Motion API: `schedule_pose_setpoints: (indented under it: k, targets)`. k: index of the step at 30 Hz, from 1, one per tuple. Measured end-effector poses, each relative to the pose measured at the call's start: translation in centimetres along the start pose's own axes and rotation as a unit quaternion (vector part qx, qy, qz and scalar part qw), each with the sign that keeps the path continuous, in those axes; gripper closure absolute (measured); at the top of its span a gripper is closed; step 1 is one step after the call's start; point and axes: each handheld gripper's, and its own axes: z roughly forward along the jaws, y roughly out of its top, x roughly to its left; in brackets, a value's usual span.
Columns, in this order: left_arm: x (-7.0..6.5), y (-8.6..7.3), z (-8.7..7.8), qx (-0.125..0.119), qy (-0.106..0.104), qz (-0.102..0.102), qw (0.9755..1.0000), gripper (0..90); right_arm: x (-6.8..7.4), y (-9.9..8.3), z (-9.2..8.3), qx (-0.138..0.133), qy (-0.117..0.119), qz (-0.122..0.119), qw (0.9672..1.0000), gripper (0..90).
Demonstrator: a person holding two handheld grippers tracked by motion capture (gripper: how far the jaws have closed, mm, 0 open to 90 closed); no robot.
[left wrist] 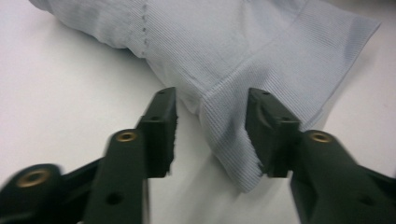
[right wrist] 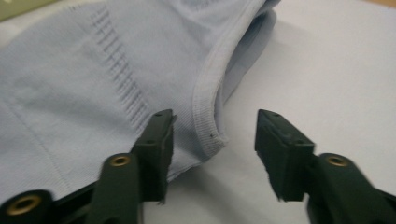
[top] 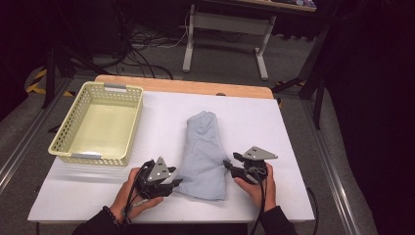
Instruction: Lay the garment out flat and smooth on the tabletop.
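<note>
A folded pale blue garment [top: 203, 152] lies lengthwise in the middle of the white table [top: 264, 122]. My left gripper [top: 176, 182] sits at the garment's near left corner. In the left gripper view the left gripper [left wrist: 211, 130] is open, its jaws apart, and a corner of the ribbed cloth [left wrist: 261, 51] lies between them untouched. My right gripper [top: 229, 165] is at the garment's right edge. Its own view shows the right gripper [right wrist: 215, 149] open too, with the hemmed edge of the cloth [right wrist: 93, 93] lying loose between the jaws.
A pale yellow perforated basket [top: 112, 87] stands on the table's left side, with nothing in it. Beyond the table's wooden far edge [top: 195, 87] are floor cables and a white desk frame [top: 225, 24]. White table surface shows to the right of the garment.
</note>
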Motion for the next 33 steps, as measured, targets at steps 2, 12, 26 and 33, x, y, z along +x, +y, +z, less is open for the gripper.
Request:
schedule_pose_setpoints:
  k: [2, 12, 26, 33]
  targets:
    - [0.0, -0.1, -0.2, 0.001, -0.001, 0.010, 0.9999, 45.3, 0.1, -0.3, 0.8, 0.015, 0.006, 0.003, 0.9999, 41.7]
    - [-1.0, -1.0, 2.3, 0.051, -0.036, 0.033, 0.9975, 52.7, -0.1, -0.5, 2.6, 0.062, 0.046, 0.020, 0.9968, 54.7]
    - [-2.2, -1.2, 2.1, 0.046, -0.030, 0.033, 0.9980, 79.9, -0.1, 0.7, 3.4, 0.048, 0.038, -0.028, 0.9977, 78.5]
    - [-2.2, -1.2, 2.3, 0.038, -0.024, 0.036, 0.9984, 80.2, 0.0, 0.8, 2.9, 0.028, 0.012, -0.036, 0.9989, 76.1]
